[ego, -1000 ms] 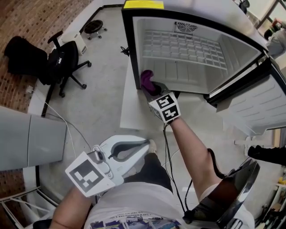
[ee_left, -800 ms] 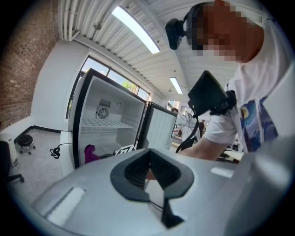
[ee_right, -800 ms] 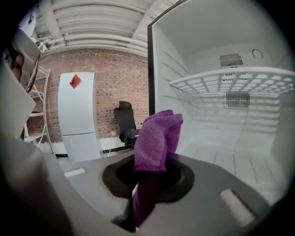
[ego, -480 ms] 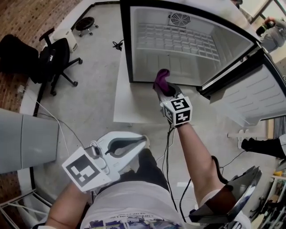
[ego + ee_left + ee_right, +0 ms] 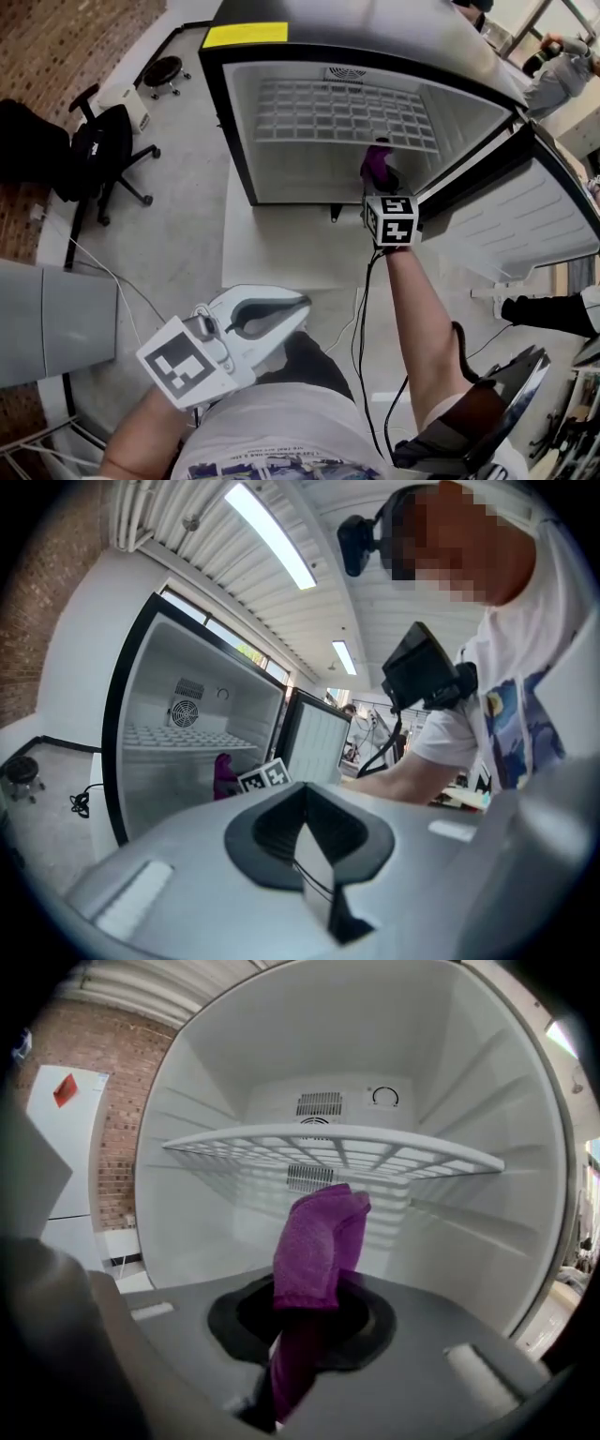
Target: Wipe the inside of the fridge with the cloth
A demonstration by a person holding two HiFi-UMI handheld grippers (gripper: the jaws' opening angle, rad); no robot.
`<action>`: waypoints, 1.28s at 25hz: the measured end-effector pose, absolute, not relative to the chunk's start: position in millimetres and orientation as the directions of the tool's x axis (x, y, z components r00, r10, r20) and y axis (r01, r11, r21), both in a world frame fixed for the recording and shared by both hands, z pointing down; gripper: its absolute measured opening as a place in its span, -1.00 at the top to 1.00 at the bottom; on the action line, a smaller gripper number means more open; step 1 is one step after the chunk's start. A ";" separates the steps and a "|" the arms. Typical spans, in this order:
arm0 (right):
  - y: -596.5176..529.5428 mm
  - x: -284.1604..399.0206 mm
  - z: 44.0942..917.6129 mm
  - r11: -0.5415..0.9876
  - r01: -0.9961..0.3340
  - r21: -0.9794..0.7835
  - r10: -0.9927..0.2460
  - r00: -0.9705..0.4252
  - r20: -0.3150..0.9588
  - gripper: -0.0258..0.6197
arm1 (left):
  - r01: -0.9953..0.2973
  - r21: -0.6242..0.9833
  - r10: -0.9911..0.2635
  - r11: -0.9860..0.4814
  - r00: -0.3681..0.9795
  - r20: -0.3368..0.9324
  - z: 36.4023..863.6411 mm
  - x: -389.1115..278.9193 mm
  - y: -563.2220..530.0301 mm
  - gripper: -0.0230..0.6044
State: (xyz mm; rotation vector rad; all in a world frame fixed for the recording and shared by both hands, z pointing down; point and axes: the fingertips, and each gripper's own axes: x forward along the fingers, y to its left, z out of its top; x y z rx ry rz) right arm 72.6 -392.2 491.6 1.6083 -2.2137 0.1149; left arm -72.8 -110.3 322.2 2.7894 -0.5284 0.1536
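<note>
The small white fridge (image 5: pixel 281 56) stands open on the floor, its door (image 5: pixel 525 216) swung out to the right. A wire shelf (image 5: pixel 337 112) crosses its inside. My right gripper (image 5: pixel 382 178) is shut on a purple cloth (image 5: pixel 377 161) at the fridge's mouth, toward the right side, below the shelf. In the right gripper view the cloth (image 5: pixel 317 1246) sticks up from the closed jaws in front of the shelf (image 5: pixel 337 1147) and back wall. My left gripper (image 5: pixel 281 314) hangs low by my body, shut and holding nothing; its view shows the fridge (image 5: pixel 178 733) and cloth (image 5: pixel 223 774) far off.
A white mat (image 5: pixel 281 253) lies under the fridge front. A black office chair (image 5: pixel 98 150) and a stool (image 5: pixel 164 70) stand to the left, with a cable (image 5: pixel 112 277) on the floor. A grey cabinet (image 5: pixel 52 319) is at the left edge. Another person (image 5: pixel 553 314) is at the right.
My right gripper has carried the purple cloth from the fridge's lower left front across to the right and further into the opening. The left gripper has stayed put.
</note>
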 end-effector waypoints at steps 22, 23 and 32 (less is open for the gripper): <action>-493.8 111.4 532.0 0.186 -0.937 0.295 -0.878 -0.024 0.477 0.75 | -0.480 0.239 -0.438 -0.844 0.874 0.209 327.6 -60.1 -178.2 0.91; -494.8 109.1 535.1 0.194 -0.937 0.290 -0.874 -0.031 0.485 0.75 | -0.485 0.240 -0.443 -0.841 0.871 0.211 328.0 -60.9 -179.3 0.91; -496.0 79.6 542.0 0.252 -0.932 0.261 -0.860 -0.092 0.502 0.75 | -0.511 0.256 -0.470 -0.821 0.858 0.208 327.0 -64.3 -185.9 0.91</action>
